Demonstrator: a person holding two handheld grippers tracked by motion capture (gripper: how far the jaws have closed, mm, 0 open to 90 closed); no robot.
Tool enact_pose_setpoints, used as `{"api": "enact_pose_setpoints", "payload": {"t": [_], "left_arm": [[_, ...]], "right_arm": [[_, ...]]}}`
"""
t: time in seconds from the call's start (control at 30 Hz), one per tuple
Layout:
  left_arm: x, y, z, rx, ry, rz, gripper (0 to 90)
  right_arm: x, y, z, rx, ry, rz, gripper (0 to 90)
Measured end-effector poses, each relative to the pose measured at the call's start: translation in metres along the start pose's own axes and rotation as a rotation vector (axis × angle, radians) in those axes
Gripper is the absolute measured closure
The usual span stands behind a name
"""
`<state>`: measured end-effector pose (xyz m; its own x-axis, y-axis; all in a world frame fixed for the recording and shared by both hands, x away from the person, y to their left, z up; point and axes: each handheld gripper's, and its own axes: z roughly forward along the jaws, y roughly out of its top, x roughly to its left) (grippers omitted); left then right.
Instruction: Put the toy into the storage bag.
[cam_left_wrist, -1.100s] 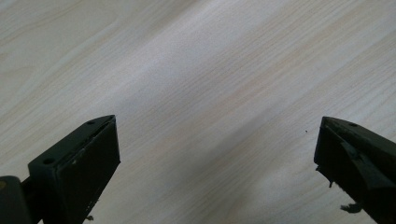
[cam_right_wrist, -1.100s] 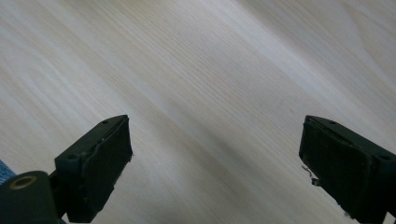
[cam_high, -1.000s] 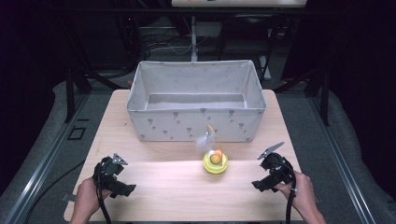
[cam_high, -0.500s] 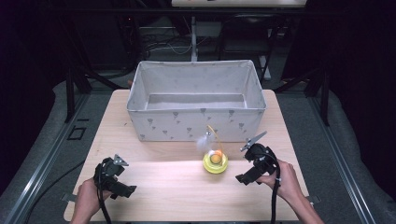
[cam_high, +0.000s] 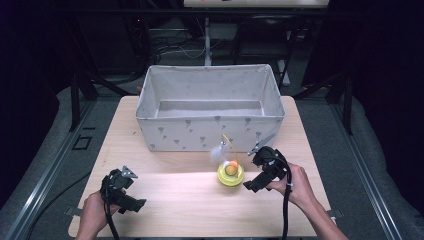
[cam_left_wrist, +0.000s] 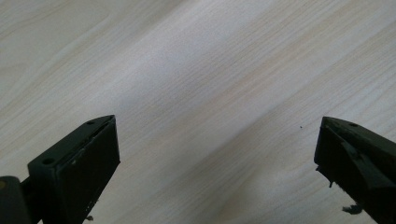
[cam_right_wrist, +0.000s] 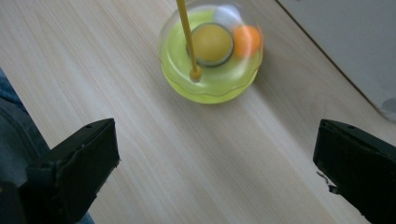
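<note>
- Pale wooden table (cam_high: 165, 195) – grey fabric box with printed pattern (cam_high: 210, 117) at far half.
- Right gripper (cam_high: 251, 168) just right of toy, jaws released, nothing between.
- Left gripper (cam_high: 129, 188) near left corner, jaws wide over bare wood.
- Round yellow-green plastic cat toy with orange ball and feather wand (cam_high: 230, 173) – on table, just in front of box.

Each hand carries a black gripper: the left gripper (cam_high: 121, 189) and the right gripper (cam_high: 265, 167); both have a blocky black body with a grey three-cornered plate on top; a black cable trails from each toward the person; the jaws are matt black, flat-faced blocks with small screw holes at their tips; the forearms are bare, no sleeves.
</note>
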<state>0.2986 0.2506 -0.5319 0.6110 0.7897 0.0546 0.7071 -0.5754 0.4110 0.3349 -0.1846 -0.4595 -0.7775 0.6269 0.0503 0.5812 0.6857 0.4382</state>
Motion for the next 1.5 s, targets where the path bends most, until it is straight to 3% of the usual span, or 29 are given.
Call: {"api": "enact_pose_setpoints", "payload": {"t": [0.4, 0.57, 0.6, 0.67, 0.97, 1.4, 1.5], "left_arm": [[0.0, 0.001, 0.001, 0.007, 0.0, 0.005, 0.1], [-0.001, 0.0, 0.001, 0.012, -0.001, 0.009, 0.1], [-0.001, 0.0, 0.001, 0.013, -0.001, 0.008, 0.1], [0.0, 0.0, 0.002, 0.013, 0.0, 0.009, 0.1], [-0.001, 0.001, 0.002, 0.018, -0.002, 0.014, 0.3], [-0.001, 0.001, 0.003, 0.027, -0.001, 0.015, 0.4], [-0.002, 0.001, 0.003, 0.029, -0.001, 0.016, 0.4]], "right_arm": [[0.007, 0.033, -0.01, -0.028, -0.005, -0.05, 3.0], [0.009, 0.045, -0.016, -0.054, -0.008, -0.071, 21.4], [0.01, 0.049, -0.019, -0.053, -0.013, -0.085, 28.4], [0.011, 0.051, -0.021, -0.052, -0.016, -0.095, 30.6], [0.021, 0.069, -0.027, 0.001, -0.051, -0.169, 61.0], [0.024, 0.077, -0.029, 0.041, -0.039, -0.204, 86.1], [0.024, 0.078, -0.029, 0.037, -0.032, -0.209, 87.8]]}}
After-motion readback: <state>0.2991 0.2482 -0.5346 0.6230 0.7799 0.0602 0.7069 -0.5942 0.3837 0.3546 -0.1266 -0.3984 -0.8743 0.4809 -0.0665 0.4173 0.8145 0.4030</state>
